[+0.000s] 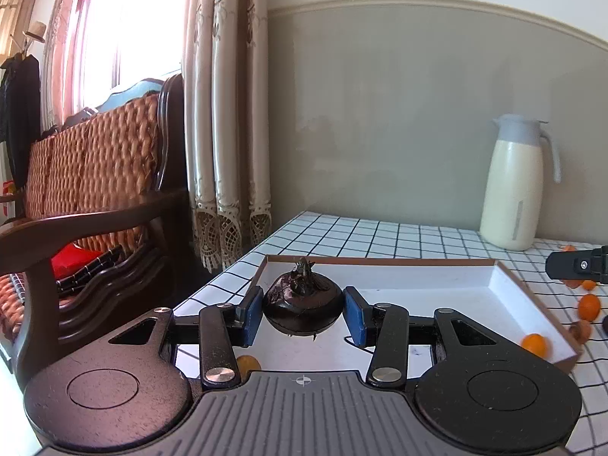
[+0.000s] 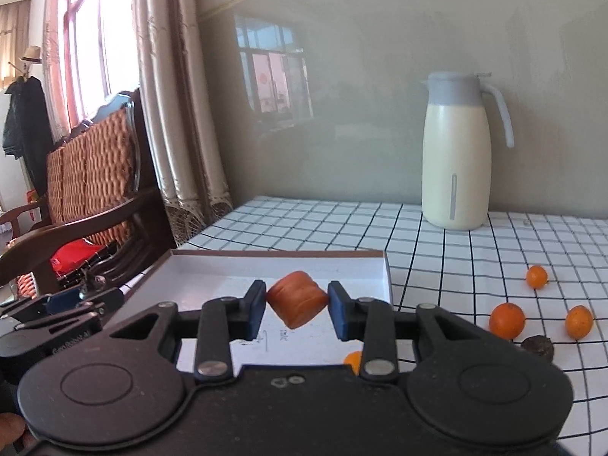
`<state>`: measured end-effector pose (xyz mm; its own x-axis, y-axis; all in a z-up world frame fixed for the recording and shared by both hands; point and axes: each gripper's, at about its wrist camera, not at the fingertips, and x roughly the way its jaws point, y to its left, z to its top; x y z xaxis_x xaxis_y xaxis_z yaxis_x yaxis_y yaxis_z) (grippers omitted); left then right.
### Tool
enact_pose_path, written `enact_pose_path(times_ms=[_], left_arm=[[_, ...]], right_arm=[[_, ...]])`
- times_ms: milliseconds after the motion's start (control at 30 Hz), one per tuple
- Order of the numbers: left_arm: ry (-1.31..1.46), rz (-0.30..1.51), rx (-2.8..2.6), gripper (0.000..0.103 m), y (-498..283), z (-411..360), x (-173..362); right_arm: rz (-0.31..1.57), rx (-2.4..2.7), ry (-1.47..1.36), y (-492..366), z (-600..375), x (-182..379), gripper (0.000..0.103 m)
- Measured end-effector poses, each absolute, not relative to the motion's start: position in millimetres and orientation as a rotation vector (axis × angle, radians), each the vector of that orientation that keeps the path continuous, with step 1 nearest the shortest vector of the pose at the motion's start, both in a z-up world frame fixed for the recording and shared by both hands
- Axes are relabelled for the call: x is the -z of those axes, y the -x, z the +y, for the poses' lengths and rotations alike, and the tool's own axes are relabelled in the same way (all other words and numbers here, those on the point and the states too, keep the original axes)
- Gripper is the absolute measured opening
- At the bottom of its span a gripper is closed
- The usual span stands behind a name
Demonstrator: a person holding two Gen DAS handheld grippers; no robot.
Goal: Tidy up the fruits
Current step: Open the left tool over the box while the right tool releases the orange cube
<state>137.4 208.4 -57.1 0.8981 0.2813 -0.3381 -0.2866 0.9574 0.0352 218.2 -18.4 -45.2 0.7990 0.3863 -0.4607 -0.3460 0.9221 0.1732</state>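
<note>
Both hands are mid-delivery: each carries one piece toward the shallow white tray [image 1: 505,285], so the step in hand looks like placing fruit into it.

The left gripper [image 1: 303,313] has its blue-padded fingers [image 1: 252,315] closed on a dark, glossy, squat fruit [image 1: 302,306] with a dry, spiky tuft on top. It hangs above the tray's near left part, clear of the floor as far as one can tell. The right gripper [image 2: 296,306] has its fingers [image 2: 336,309] closed on an orange, flattened, ridged fruit [image 2: 297,304], tilted to one side, held over the near end of the same tray [image 2: 385,277].

The tray is thin card with a brown rim and a smooth white floor bearing some faint marks. One small orange fruit [image 1: 535,344] already lies in its near right corner, and another [image 1: 249,363] peeks out under the left gripper. More pieces sit loose on the checked tabletop [image 2: 437,266] to the right of the tray: three small round oranges [image 2: 507,320] and a dull brown, rough one [image 2: 537,345]. A cream jug [image 2: 456,159] with a grey lid stands well behind, near the wall.

Next, I judge, each hand should lower until its fruit rests on the tray floor, then open gently. The round shapes will likely roll, so a low release away from the rim seems wise, and the two grippers need room between them.
</note>
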Motion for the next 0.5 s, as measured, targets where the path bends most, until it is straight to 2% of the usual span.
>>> enact_pose_path(times_ms=[267,300,333,367,400,433,500], left_arm=[[0.020,0.389,-0.305,0.046,-176.0,219.9,76.2],[0.014,0.398,-0.310,0.046,-180.8,219.8,78.3],[0.006,0.409,-0.321,0.056,-186.9,219.8,80.8],[-0.003,0.422,-0.361,0.072,-192.9,220.4,81.3],[-0.010,0.416,-0.408,0.103,-194.4,220.2,78.2],[-0.027,0.368,-0.462,0.103,-191.7,218.9,73.7],[-0.060,0.292,-0.468,0.103,-186.0,216.2,62.3]], right_arm=[[0.538,-0.343,-0.085,-252.2,-17.2,67.1,0.028],[0.540,-0.321,-0.079,-256.3,-16.5,69.5,0.039],[0.543,-0.296,-0.072,-260.6,-14.9,70.8,0.055],[0.530,-0.272,-0.070,-261.1,-15.2,70.1,0.085],[0.480,-0.256,-0.085,-256.3,-18.7,65.5,0.085],[0.421,-0.259,-0.101,-250.5,-23.6,59.0,0.086],[0.351,-0.206,-0.103,-243.2,-30.4,47.7,0.098]])
